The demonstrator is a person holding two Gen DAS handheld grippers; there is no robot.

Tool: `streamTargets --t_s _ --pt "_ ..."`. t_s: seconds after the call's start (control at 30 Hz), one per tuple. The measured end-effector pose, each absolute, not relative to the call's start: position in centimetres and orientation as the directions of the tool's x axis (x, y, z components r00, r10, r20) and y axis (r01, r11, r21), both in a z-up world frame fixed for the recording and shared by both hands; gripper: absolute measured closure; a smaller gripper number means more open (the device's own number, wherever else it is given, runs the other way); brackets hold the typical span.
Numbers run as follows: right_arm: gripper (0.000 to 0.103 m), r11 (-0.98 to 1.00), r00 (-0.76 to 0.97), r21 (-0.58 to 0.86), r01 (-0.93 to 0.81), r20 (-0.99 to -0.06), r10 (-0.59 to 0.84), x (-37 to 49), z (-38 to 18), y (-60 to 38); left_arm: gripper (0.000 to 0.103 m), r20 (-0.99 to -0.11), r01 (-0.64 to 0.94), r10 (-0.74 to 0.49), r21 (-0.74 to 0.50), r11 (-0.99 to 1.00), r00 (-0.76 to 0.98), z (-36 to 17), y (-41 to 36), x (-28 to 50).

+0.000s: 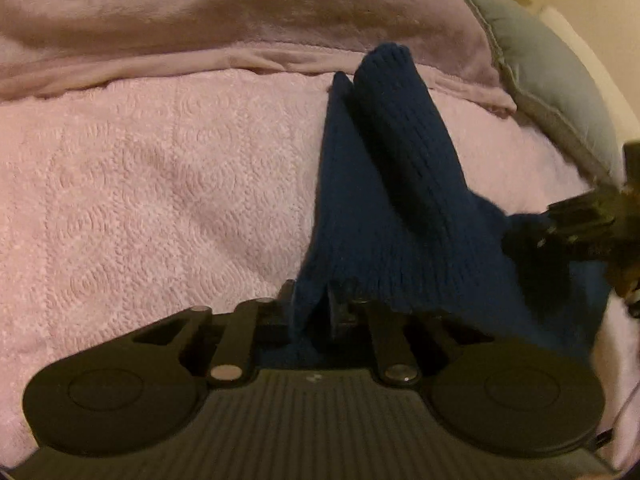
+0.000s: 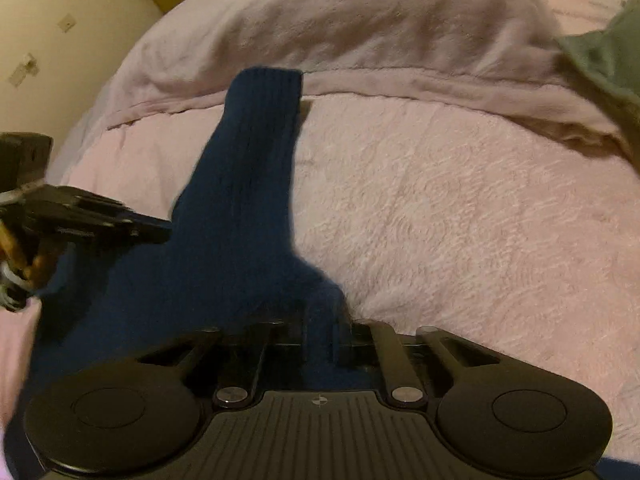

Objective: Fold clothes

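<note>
Two grippers, left gripper (image 1: 310, 308) and right gripper (image 2: 322, 332), pinching blue sweater (image 1: 384, 184). I am starting fold; next, carrying edge across bed (image 1: 160, 184).

My left gripper (image 1: 310, 304) sits at the near edge of the knitted garment (image 1: 380, 184), with a fold of the knit between its fingers. The garment lies on the bed (image 1: 140, 184) and stretches away from me, its sleeve (image 1: 384, 76) reaching to the edge of the blanket (image 1: 240, 12) heaped across the bed's far side. A pillow (image 1: 552, 92) lies at the far right, beside the blanket. My right gripper (image 2: 322, 332) holds the same near edge, to the right of my left one. In the right wrist view the sleeve runs ahead and leftward, with bare bed to its right.
</note>
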State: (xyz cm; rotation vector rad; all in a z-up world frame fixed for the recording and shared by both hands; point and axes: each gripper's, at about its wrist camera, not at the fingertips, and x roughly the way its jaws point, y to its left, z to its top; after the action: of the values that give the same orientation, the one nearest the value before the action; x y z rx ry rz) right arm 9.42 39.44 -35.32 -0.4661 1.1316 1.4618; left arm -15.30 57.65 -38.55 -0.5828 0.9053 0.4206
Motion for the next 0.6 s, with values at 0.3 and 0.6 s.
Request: streamTargets --t_s 0.3,0.6 --pt "0.086 0.351 -0.095 0.344 -0.871 -0.819 0.566 10.9 -35.1 35.8 0.092 -0.839 -0.595 0.176 -0.202 0.778 0.515 -38.6 59.2 -15.6" --pt "0.033 0.280 -0.133 0.425 -0.861 -0.719 0.682 10.7 -33.1 42.9 0.072 -0.755 -0.606 0.162 -0.357 0.710 0.635 -36.1 62.3 -11.4"
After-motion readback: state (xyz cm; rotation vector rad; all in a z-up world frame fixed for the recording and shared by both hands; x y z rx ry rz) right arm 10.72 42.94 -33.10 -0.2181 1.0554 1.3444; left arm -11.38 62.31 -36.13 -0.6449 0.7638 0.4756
